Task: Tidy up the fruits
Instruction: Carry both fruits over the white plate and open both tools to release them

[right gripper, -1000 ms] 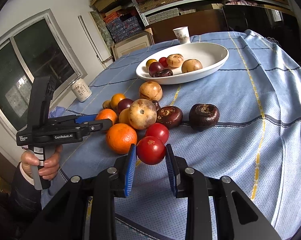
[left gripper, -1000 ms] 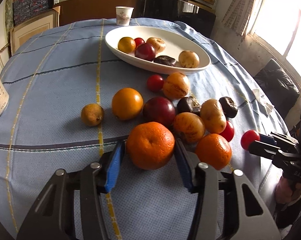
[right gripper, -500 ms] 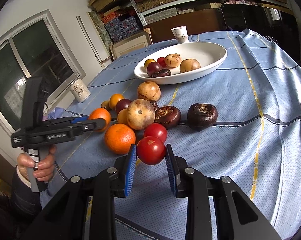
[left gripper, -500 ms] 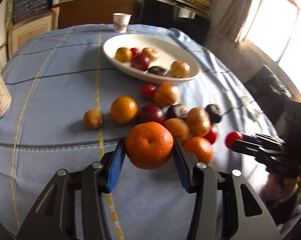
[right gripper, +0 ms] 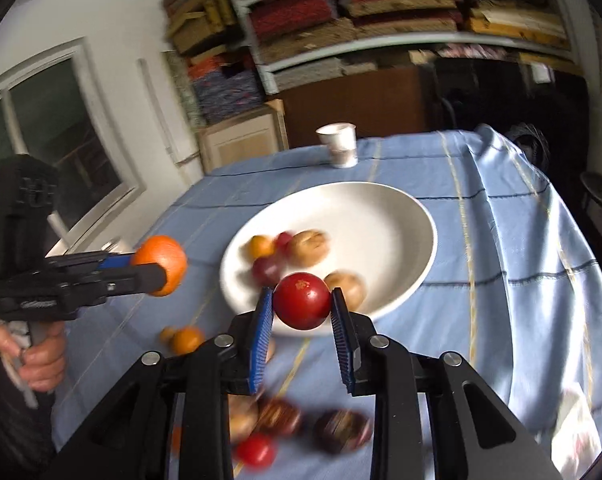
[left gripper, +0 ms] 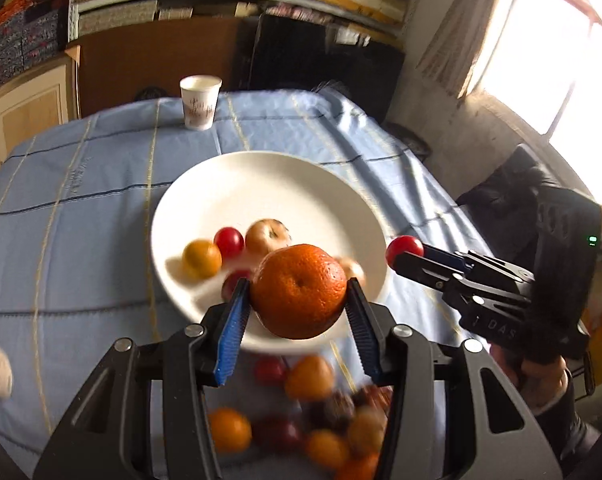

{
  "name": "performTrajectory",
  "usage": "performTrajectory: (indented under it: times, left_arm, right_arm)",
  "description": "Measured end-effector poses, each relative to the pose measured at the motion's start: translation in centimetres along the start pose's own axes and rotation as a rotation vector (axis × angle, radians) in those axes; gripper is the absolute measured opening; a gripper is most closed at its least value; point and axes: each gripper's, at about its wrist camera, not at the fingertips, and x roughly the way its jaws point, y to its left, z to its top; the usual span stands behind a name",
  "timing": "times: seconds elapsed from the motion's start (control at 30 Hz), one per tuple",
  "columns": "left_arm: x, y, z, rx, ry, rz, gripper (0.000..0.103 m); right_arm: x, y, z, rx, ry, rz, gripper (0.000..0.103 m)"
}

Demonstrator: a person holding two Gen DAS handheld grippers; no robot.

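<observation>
My left gripper [left gripper: 297, 300] is shut on an orange mandarin [left gripper: 299, 290] and holds it in the air over the near rim of the white bowl [left gripper: 261, 184]. My right gripper [right gripper: 301, 312] is shut on a red tomato [right gripper: 301, 300], also lifted over the bowl's [right gripper: 381, 216] near rim. The bowl holds several fruits [left gripper: 229, 242]. More loose fruits [left gripper: 301, 420] lie on the blue tablecloth below the grippers, blurred. Each gripper shows in the other's view: the right one [left gripper: 405, 248] with the tomato, the left one [right gripper: 161, 260] with the mandarin.
A white paper cup [left gripper: 200, 102] stands beyond the bowl near the table's far edge. The blue checked tablecloth [left gripper: 81, 200] hangs over the right edge [right gripper: 541, 240]. Shelves and a wooden cabinet [right gripper: 241, 140] stand behind the table. A window is on each side.
Both grippers have lifted their fruit off the table and moved forward, from the loose fruit pile to above the bowl's near rim. Both stay shut on the same fruits.
</observation>
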Motion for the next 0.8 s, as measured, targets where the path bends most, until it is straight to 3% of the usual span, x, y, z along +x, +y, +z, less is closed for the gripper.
performTrajectory:
  times: [0.13,0.37,0.4,0.43,0.47,0.53,0.6,0.67,0.8]
  left_arm:
    - [3.7,0.3,1.8,-0.020,0.053,0.014,0.047]
    - [6.4,0.5,2.1,-0.017,0.081,0.064,0.048]
    - [6.3,0.4,2.1,-0.011,0.078,0.074,0.049]
    - [6.0,0.2,2.0,-0.004,0.068,0.083,0.059]
    - [5.1,0.0,2.0,0.004,0.040,0.099,0.073]
    - [2.4,-0.6,1.5,0.017,-0.038,0.126,0.086]
    - [-0.3,-1.2,0.5,0.039,-0.099,0.145,0.091]
    - [-3.6,-1.5,-1.2,0.045,-0.178,0.182,0.098]
    - [-7.9,-0.7,-6.3,0.005,-0.277,0.272,0.099]
  right_arm:
    - [4.0,-2.4,1.6,0.051,0.031,-0.013,0.030]
    - [7.6,-3.9,2.3,0.075,0.090,-0.017,0.031]
    - [7.7,-4.0,2.3,0.080,0.091,-0.013,0.032]
    - [7.7,-4.0,2.4,0.086,0.086,-0.011,0.036]
    - [7.6,-4.0,2.5,0.085,0.084,-0.007,0.040]
    - [6.7,-3.6,2.6,0.072,0.068,-0.005,0.044]
    - [5.5,-3.4,2.6,0.073,0.047,0.012,0.044]
    - [3.8,-3.1,2.5,0.079,0.011,0.036,0.052]
    - [1.3,-2.3,1.3,0.039,-0.041,0.006,0.067]
